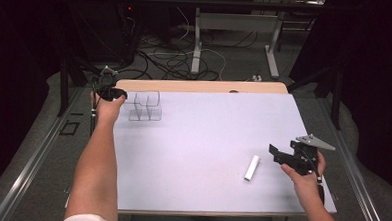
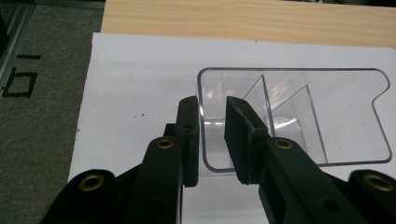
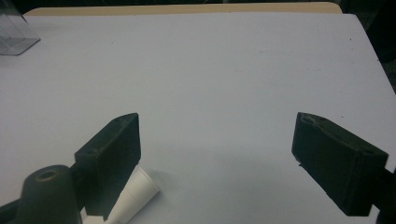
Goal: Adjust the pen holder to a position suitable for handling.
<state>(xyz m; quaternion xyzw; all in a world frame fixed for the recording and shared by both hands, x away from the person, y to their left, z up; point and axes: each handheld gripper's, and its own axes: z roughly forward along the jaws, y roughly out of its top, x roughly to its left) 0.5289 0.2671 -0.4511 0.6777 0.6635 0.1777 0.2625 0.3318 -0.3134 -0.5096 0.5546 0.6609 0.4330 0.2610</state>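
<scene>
A clear plastic organizer (image 1: 145, 107) with inner dividers stands at the far left of the white table. My left gripper (image 1: 115, 93) is at its left end. In the left gripper view, the left gripper (image 2: 212, 105) straddles the left wall of the organizer (image 2: 299, 116), jaws narrowed but with a gap still between them. A white cylinder (image 1: 252, 168) lies on the table at the near right. My right gripper (image 1: 278, 156) hovers just right of it, jaws wide apart. The right gripper view shows the right gripper (image 3: 217, 126) empty, the cylinder (image 3: 137, 191) partly under its left jaw.
A white sheet (image 1: 208, 136) covers the table, with a bare wooden strip (image 1: 200, 85) along the far edge. Metal rails (image 1: 26, 168) run beside the table. Cables and desk legs (image 1: 197, 45) lie on the floor beyond.
</scene>
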